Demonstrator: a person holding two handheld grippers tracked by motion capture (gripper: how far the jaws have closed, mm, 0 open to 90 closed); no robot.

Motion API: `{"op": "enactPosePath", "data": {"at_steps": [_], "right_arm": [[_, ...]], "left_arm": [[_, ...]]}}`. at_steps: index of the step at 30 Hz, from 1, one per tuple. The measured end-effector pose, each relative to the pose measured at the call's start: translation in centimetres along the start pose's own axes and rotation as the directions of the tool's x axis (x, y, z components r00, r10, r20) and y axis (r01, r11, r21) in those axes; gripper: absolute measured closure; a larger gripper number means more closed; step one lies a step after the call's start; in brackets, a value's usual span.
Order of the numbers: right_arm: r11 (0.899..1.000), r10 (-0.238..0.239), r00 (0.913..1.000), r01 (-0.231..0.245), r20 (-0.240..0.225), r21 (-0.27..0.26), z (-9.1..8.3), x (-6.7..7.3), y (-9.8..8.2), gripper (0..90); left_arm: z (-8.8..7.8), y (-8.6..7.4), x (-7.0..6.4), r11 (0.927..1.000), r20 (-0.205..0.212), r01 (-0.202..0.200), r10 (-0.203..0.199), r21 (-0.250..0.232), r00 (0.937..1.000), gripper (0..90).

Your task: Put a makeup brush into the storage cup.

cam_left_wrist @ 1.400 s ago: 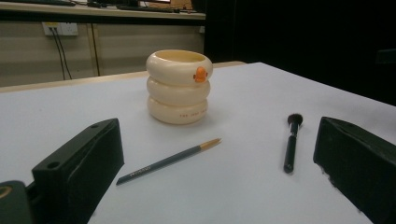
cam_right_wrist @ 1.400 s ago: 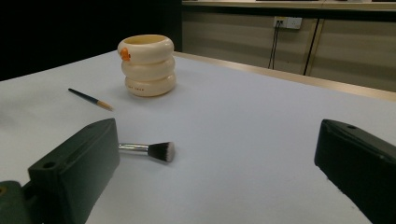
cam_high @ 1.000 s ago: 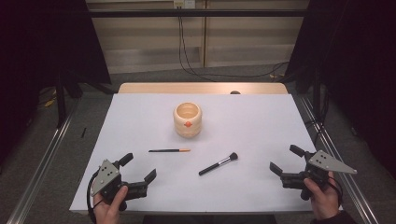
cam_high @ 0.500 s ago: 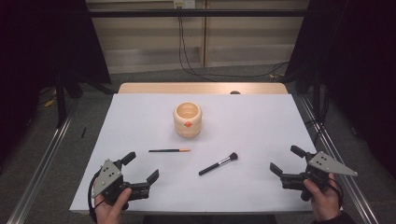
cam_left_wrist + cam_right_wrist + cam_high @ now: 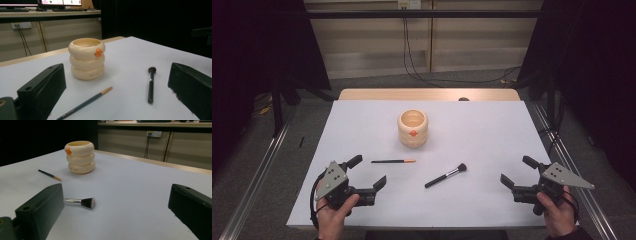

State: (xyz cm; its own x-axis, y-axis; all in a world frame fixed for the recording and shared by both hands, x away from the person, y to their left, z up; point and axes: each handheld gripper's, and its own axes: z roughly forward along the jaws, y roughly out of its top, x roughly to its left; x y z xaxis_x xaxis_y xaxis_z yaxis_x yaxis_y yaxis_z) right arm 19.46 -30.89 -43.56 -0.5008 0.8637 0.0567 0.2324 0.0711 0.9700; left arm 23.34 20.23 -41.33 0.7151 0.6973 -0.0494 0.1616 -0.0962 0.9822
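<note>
Left gripper [image 5: 368, 172]: jaws wide apart, holding nothing, low over the white table [image 5: 492, 130].
Right gripper [image 5: 516, 171]: jaws spread wide, empty.
Thin brush [image 5: 393, 161]: just ahead of the left gripper; long axis crosswise in the high view, orange tip toward the right gripper.
Makeup brush [image 5: 445, 175]: between the grippers, lying diagonal, bristles up toward the far right.
Cup [image 5: 413, 128]: beyond both brushes, ringed, upright.
Left gripper view: shows small print on the cup [image 5: 86, 58], too fine to read.
Right gripper view: the makeup brush's [image 5: 82, 202] handle is hidden behind a jaw.
</note>
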Motion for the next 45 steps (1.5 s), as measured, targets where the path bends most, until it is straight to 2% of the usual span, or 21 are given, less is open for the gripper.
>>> {"op": "enactPosePath", "data": {"at_steps": [4, 5, 6, 8, 9, 17, 20, 23, 24, 26, 28, 33, 37, 38, 39, 40, 43, 44, 45], "right_arm": [[1.000, 0.001, 1.0000, -0.001, -0.007, 0.001, 0.0, 0.0, 0.0, 0.0], [1.000, 0.004, 1.0000, -0.004, -0.004, -0.001, 0.0, 0.0, 0.0, 0.0], [1.000, 0.004, 1.0000, -0.004, -0.004, -0.003, 0.0, 0.0, 0.0, 0.0], [1.000, 0.007, 1.0000, -0.007, -0.004, -0.005, 0.0, 0.0, 0.0, 0.0], [1.000, 0.005, 1.0000, -0.005, -0.009, -0.009, 0.0, 0.0, 0.0, 0.0], [1.000, 0.004, 0.9999, -0.005, -0.013, -0.011, 0.1, 0.1, 0.0, 0.0], [1.000, 0.008, 0.9999, -0.008, -0.013, -0.013, 0.1, 0.1, 0.0, 0.0], [1.000, 0.008, 0.9999, -0.008, -0.014, -0.013, 0.1, 0.1, 0.0, 0.0], [1.000, 0.010, 0.9999, -0.010, -0.013, -0.013, 0.1, 0.1, 0.0, 0.0], [1.000, 0.010, 0.9999, -0.010, -0.013, -0.013, 0.1, 0.1, 0.0, 0.0], [1.000, 0.010, 0.9999, -0.010, -0.013, -0.013, 0.1, 0.1, 0.0, 0.0], [1.000, 0.007, 0.9999, -0.007, -0.015, -0.012, 0.1, 0.1, -0.1, 0.0], [1.000, 0.012, 0.9999, -0.012, -0.012, -0.013, 0.1, 0.1, 0.0, 0.0], [1.000, 0.015, 0.9998, -0.015, -0.013, -0.011, 0.1, 0.1, -0.1, 0.0], [1.000, 0.017, 0.9997, -0.017, -0.018, -0.009, 0.1, 0.0, -0.1, 0.0], [1.000, 0.018, 0.9997, -0.018, -0.016, -0.010, 0.0, 0.0, -0.1, 0.0], [1.000, 0.016, 0.9997, -0.016, -0.017, -0.011, 0.0, 0.0, -0.1, 0.0], [1.000, 0.015, 0.9997, -0.015, -0.019, -0.010, 0.0, 0.0, -0.1, 0.0], [1.000, 0.012, 0.9997, -0.012, -0.019, -0.013, 0.1, 0.0, -0.1, 0.0]], "left_arm": [[0.6, 0.7, 0.2, 0.9996, 0.010, -0.026, 0.026, 0.006, 0.9996, 1.4], [0.6, 0.7, 0.2, 0.9996, 0.010, -0.026, 0.026, 0.006, 0.9996, 1.4], [1.1, 0.9, 0.2, 0.9996, 0.029, -0.029, 0.029, 0.001, 0.9992, 1.4], [1.5, 1.1, 0.2, 0.9994, 0.034, -0.034, 0.034, 0.006, 0.9988, 1.4], [1.7, 1.2, 0.1, 0.9997, 0.034, -0.024, 0.025, -0.002, 0.9991, 1.4], [3.0, 2.1, 0.0, 0.9986, 0.071, -0.053, 0.053, -0.005, 0.9961, 1.4], [3.4, 2.3, 0.2, 0.9982, 0.072, -0.060, 0.060, 0.000, 0.9956, 1.4], [3.7, 2.5, 0.4, 0.9992, 0.067, -0.040, 0.041, -0.007, 0.9969, 1.4], [3.7, 2.6, 0.5, 0.9983, 0.077, -0.058, 0.058, 0.005, 0.9954, 1.4], [3.9, 2.7, 0.5, 0.9982, 0.069, -0.060, 0.059, 0.006, 0.9958, 1.4], [4.1, 2.8, 0.6, 0.9988, 0.069, -0.048, 0.048, -0.001, 0.9964, 1.4], [5.3, 3.3, 1.8, 0.9993, 0.062, -0.038, 0.038, 0.004, 0.9973, 1.4], [6.2, 3.7, 2.5, 0.9992, 0.077, -0.039, 0.038, 0.012, 0.9963, 1.4], [6.4, 3.8, 2.7, 0.9984, 0.077, -0.054, 0.052, 0.019, 0.9957, 1.4], [6.6, 3.9, 2.7, 0.9984, 0.071, -0.051, 0.050, 0.023, 0.9962, 1.3], [6.8, 4.0, 2.8, 0.9974, 0.082, -0.067, 0.064, 0.027, 0.9945, 1.4], [7.1, 4.4, 3.0, 0.9986, 0.086, -0.051, 0.050, 0.013, 0.9950, 1.3], [7.2, 4.5, 3.1, 0.9979, 0.087, -0.062, 0.061, 0.015, 0.9944, 1.4], [7.4, 4.5, 3.1, 0.9976, 0.066, -0.065, 0.064, 0.023, 0.9958, 1.4]]}}
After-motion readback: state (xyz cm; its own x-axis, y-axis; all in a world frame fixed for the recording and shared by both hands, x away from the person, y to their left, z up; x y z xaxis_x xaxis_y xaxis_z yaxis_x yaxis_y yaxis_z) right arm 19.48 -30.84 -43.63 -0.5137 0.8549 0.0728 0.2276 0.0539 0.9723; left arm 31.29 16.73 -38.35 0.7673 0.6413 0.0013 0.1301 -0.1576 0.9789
